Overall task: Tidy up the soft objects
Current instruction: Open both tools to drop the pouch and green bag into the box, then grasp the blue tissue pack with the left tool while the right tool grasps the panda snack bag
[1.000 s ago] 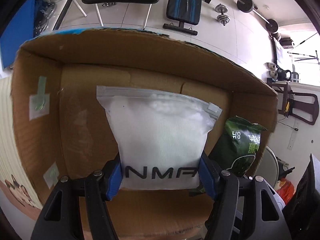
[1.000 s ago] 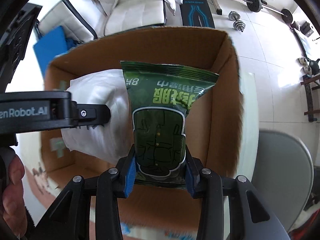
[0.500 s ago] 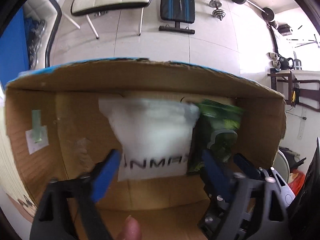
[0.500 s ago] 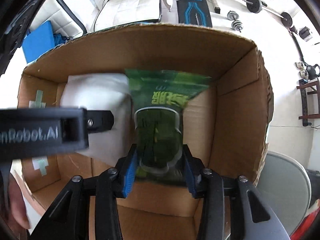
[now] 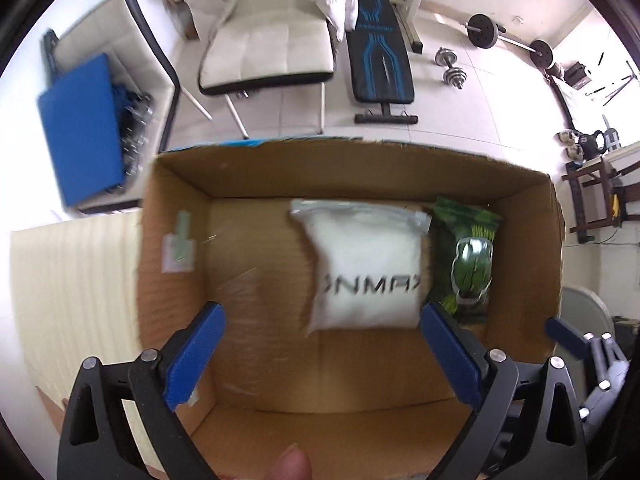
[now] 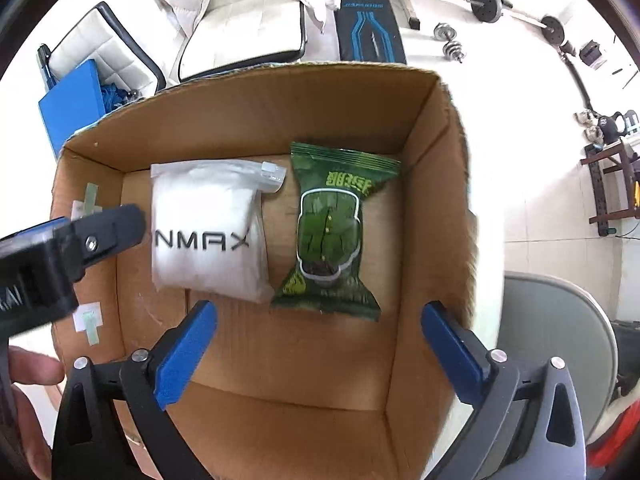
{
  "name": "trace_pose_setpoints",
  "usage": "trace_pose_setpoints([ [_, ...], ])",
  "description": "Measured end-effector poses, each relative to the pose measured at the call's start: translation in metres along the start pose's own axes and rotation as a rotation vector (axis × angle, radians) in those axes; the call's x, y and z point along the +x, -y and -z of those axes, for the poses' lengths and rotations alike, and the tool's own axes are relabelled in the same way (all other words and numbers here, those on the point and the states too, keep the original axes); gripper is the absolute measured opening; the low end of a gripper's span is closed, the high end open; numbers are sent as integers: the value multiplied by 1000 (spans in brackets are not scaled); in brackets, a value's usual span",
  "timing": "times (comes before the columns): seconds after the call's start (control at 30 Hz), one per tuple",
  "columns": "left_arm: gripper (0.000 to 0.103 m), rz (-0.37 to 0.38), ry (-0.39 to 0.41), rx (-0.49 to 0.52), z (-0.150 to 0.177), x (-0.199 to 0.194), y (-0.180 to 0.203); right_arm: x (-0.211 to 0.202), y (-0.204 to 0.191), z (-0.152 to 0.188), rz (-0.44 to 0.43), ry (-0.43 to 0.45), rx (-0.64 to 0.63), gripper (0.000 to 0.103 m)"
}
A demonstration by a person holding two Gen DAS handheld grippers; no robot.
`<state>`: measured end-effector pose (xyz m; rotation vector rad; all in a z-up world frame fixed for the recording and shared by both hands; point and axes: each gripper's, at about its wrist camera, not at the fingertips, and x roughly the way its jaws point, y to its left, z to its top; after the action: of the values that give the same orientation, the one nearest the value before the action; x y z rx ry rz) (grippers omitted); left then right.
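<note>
A white zip bag of stuffing (image 5: 366, 268) (image 6: 206, 232) and a green snack packet (image 5: 466, 264) (image 6: 332, 236) lie side by side on the floor of an open cardboard box (image 5: 256, 168) (image 6: 432, 184). My left gripper (image 5: 320, 352) is open and empty, raised above the box near the white bag. My right gripper (image 6: 320, 344) is open and empty above the box, near the green packet. The left gripper also shows at the left of the right wrist view (image 6: 72, 240).
The box stands on a pale wooden table (image 5: 72, 280). Beyond it are white chairs (image 5: 264, 52), a blue board (image 5: 84, 128), a weight bench (image 5: 380, 56) and dumbbells (image 5: 452, 68) on a tiled floor. A grey chair (image 6: 560, 340) is at the right.
Both grippers have opened and let go: the white bag and the green packet dropped onto the box floor. Both grippers have pulled back and up from the box.
</note>
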<state>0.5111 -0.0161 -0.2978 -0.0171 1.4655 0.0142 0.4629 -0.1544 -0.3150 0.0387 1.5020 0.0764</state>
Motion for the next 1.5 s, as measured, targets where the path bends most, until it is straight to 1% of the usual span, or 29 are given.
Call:
trace_pose_setpoints([
  [0.07,100,-18,40,11,14,-13,-1,-8,2,8,7,24,4,103],
  [0.1,100,-29,62,16,22,-20,-1,-15,1,18,7,34,7,103],
  [0.13,100,-31,79,22,30,-27,0,-22,1,27,11,45,10,103],
  [0.17,100,-35,94,28,37,-35,0,-22,5,25,13,53,16,103],
  [0.2,100,-40,111,31,45,-42,0,-31,5,38,10,67,23,103],
  [0.23,100,-39,126,33,53,-49,-1,-35,5,43,10,76,28,103],
  [0.27,100,-34,136,34,61,-57,-1,-44,4,55,7,90,35,103],
  [0.33,100,-32,147,34,73,-68,-2,-51,6,60,8,117,39,103],
  [0.37,100,-27,155,34,80,-75,-3,-53,7,59,25,127,39,103],
  [0.47,100,-15,174,28,98,-91,-6,-79,4,84,44,172,30,103],
  [0.5,100,-10,180,24,104,-96,-7,-83,8,80,47,182,31,103],
  [0.8,100,27,227,-5,144,-138,-13,-138,1,112,-2,258,19,103],
  [0.87,100,23,257,-16,151,-151,-16,-149,0,121,-35,295,14,103],
  [0.93,100,20,287,-29,159,-163,-19,-162,-1,132,-57,364,-5,103],
  [0.97,100,27,284,-36,163,-167,-21,-168,-2,138,-51,400,-24,103],
  [1.0,100,31,273,-45,166,-167,-23,-172,-2,143,-41,414,-39,103],
  [1.07,100,51,236,-82,174,-161,-29,-177,1,152,-31,406,-57,103],
  [1.17,100,68,161,-163,193,-134,-39,-160,13,165,-67,311,-51,103],
  [1.23,100,88,62,-206,208,-98,-42,-139,23,173,-85,244,-46,103],
  [1.27,99,101,-12,-217,216,-72,-42,-125,27,176,-92,216,-50,103],
  [1.3,97,104,-58,-221,222,-54,-40,-111,30,179,-95,187,-60,103],
  [1.33,90,98,-118,-223,229,-30,-37,-97,32,182,-89,161,-78,103],
  [1.4,87,106,-220,-241,241,13,-31,-69,30,186,-74,105,-129,100],
  [1.47,85,116,-301,-257,250,50,-24,-46,25,188,-90,66,-165,90],
  [1.5,85,103,-338,-264,253,70,-19,-32,21,187,-99,37,-180,86],
])
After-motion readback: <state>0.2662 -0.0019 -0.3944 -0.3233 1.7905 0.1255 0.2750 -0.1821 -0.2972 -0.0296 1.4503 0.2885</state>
